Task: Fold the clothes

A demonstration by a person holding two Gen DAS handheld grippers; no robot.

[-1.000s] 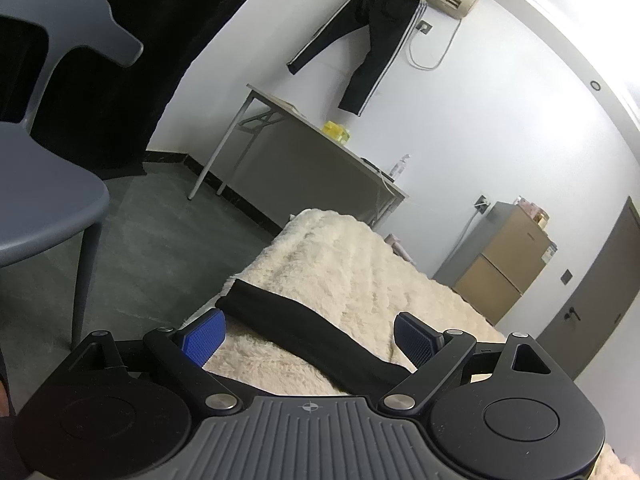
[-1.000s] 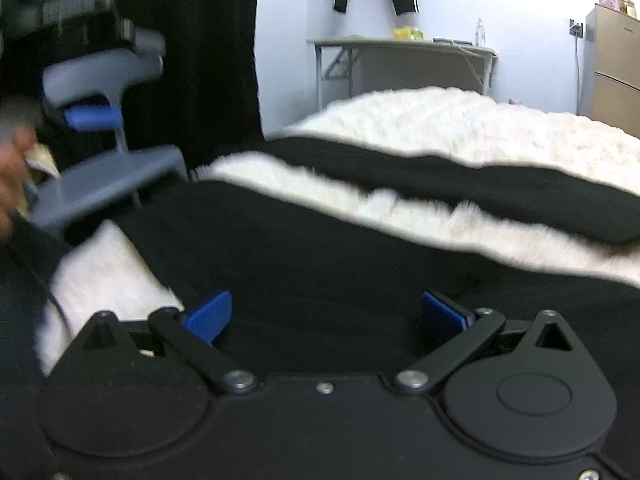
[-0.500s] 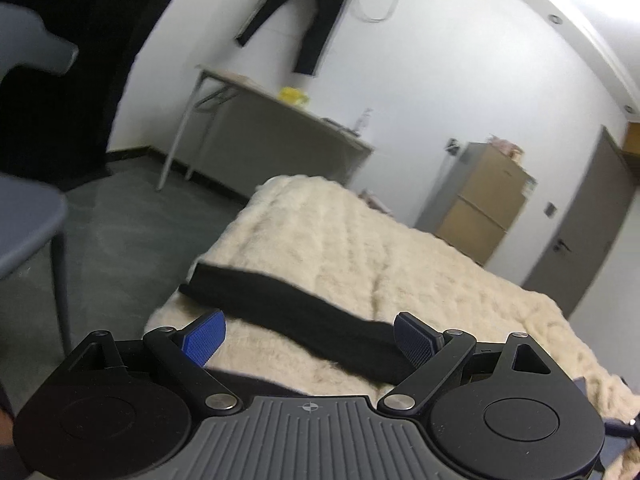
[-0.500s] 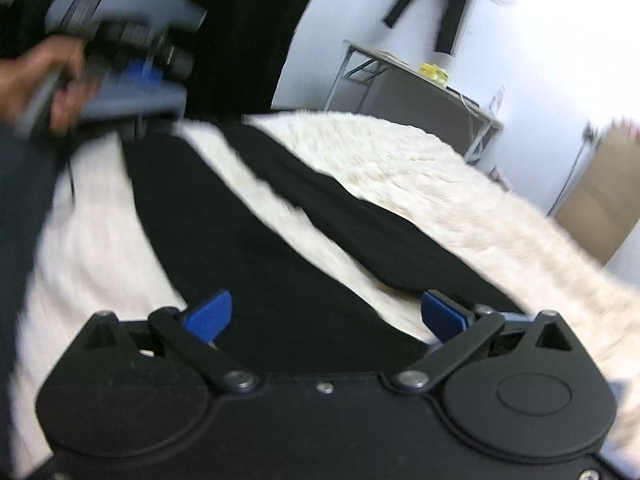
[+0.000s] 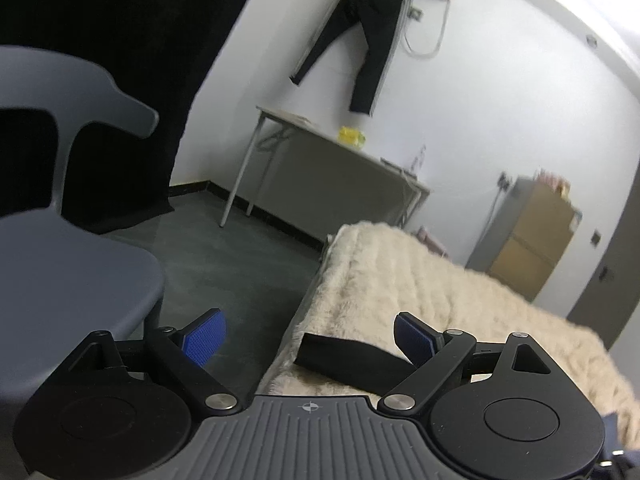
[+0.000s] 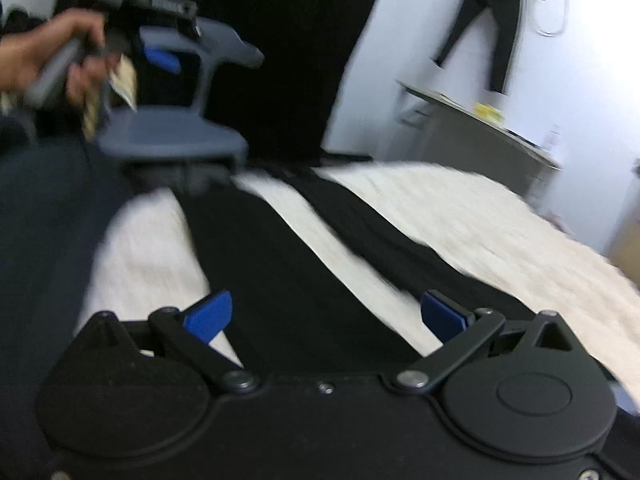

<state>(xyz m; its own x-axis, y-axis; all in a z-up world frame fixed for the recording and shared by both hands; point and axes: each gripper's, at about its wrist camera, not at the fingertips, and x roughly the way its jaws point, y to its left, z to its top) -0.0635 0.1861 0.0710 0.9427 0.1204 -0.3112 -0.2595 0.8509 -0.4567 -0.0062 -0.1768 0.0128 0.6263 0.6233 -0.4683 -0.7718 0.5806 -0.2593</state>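
Note:
A black garment [image 6: 296,280] lies spread on a cream fluffy blanket [image 6: 480,216] that covers the bed. One long black strip of it [image 6: 380,232] runs away to the right. My right gripper [image 6: 324,316] is open and empty, held just above the garment's near part. In the left wrist view only the end of the black strip [image 5: 348,360] shows, on the blanket's corner [image 5: 400,280]. My left gripper [image 5: 308,336] is open and empty, raised above the bed's left edge. It also shows in the right wrist view [image 6: 160,56], held in a hand.
A grey plastic chair [image 5: 60,260] stands close on the left of the bed. A grey table [image 5: 340,160] stands by the far wall, with black trousers [image 5: 360,40] hung above it. A tan cabinet [image 5: 528,240] and a door are at the right.
My left gripper has swung left and pulled back, so the chair fills its left side and less of the strip shows. My right gripper has turned a little; the garment lies unmoved.

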